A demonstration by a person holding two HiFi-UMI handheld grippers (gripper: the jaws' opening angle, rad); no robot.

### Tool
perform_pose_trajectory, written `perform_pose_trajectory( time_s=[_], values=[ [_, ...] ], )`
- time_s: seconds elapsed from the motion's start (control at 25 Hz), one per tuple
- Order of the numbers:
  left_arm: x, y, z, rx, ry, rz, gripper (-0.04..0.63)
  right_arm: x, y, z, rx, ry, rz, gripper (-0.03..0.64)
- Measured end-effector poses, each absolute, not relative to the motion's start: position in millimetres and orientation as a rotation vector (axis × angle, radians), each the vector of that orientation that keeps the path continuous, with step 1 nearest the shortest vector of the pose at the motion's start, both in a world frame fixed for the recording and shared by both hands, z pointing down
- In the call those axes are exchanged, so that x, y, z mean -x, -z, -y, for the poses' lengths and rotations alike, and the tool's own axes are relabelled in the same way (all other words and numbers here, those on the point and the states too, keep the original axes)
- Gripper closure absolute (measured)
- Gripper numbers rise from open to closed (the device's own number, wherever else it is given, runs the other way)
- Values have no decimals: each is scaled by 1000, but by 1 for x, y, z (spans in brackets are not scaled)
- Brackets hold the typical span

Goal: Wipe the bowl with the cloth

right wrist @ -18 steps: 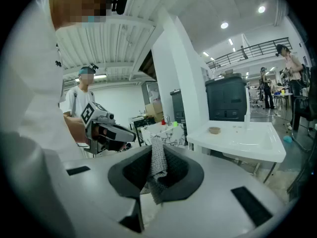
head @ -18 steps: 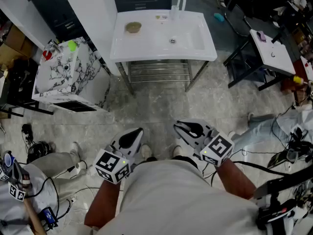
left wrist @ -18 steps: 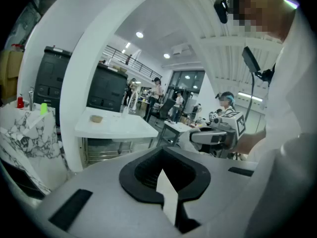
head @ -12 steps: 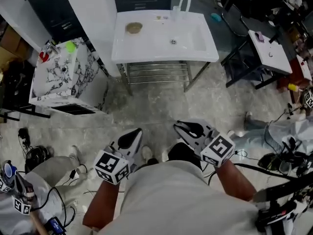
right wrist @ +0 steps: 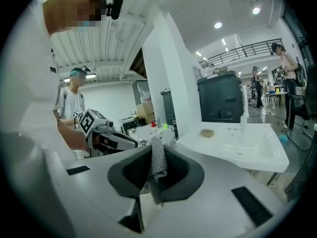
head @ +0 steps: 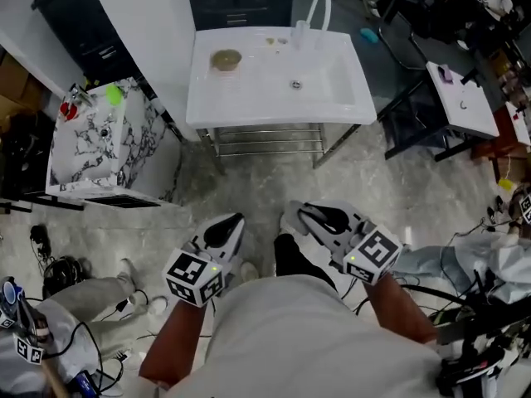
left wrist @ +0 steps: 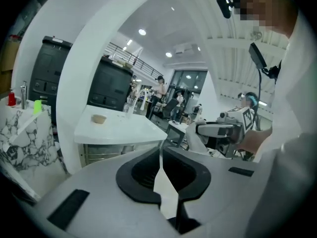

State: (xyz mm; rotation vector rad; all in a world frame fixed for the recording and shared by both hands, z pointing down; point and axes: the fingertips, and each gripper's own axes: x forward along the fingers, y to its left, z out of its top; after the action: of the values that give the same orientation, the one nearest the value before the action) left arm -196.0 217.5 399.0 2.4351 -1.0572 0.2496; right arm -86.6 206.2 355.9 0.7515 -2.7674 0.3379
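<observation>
The bowl, small and tan, sits on the left part of a white sink counter in the upper middle of the head view. It is well apart from both grippers, which are low in the frame, close to the person's body. The cloth, a grey knitted strip, is nowhere near the bowl. In the right gripper view it stands upright in the centre of the frame, pinched between the closed jaws of the right gripper, with its lower end hanging out below the pads. The bowl shows far beyond it, right of centre, on the counter. The left gripper has its jaws pressed together with nothing between them, and in its view the bowl is a small shape at middle left, on the counter top. In the head view the two grippers lie side by side in the lower middle, both pointing up the frame toward the counter across a stretch of grey floor. A curved white faucet rises at the counter's back edge, right of the bowl. Left of the counter stands a marble-patterned cabinet with a green thing on top.
</observation>
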Motion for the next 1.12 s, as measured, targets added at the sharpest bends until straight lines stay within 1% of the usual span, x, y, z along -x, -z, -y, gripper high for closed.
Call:
perform_pose_trajectory(
  time_s=[0.12,0.28,0.52,0.64,0.88,1.12],
  values=[
    [190,-403,-174,-2376,-226,1097,583,73,-358,-162,-724,-311,2777,580],
    [179,-402,-109,-2332,-210,1134,523,55,-352,-100,-692,-267,2807,580],
    [163,-403,-19,-2263,-193,1222,522,24,-343,-24,-634,-215,2828,580],
    [159,-406,22,-2205,-137,1221,520,12,-346,5,-639,-228,2832,580],
    [183,-438,105,-2039,-89,1212,486,12,-363,51,-673,-287,2806,580],
    [218,-482,201,-1853,-18,1176,477,22,-371,100,-801,-266,2735,580]
  ],
)
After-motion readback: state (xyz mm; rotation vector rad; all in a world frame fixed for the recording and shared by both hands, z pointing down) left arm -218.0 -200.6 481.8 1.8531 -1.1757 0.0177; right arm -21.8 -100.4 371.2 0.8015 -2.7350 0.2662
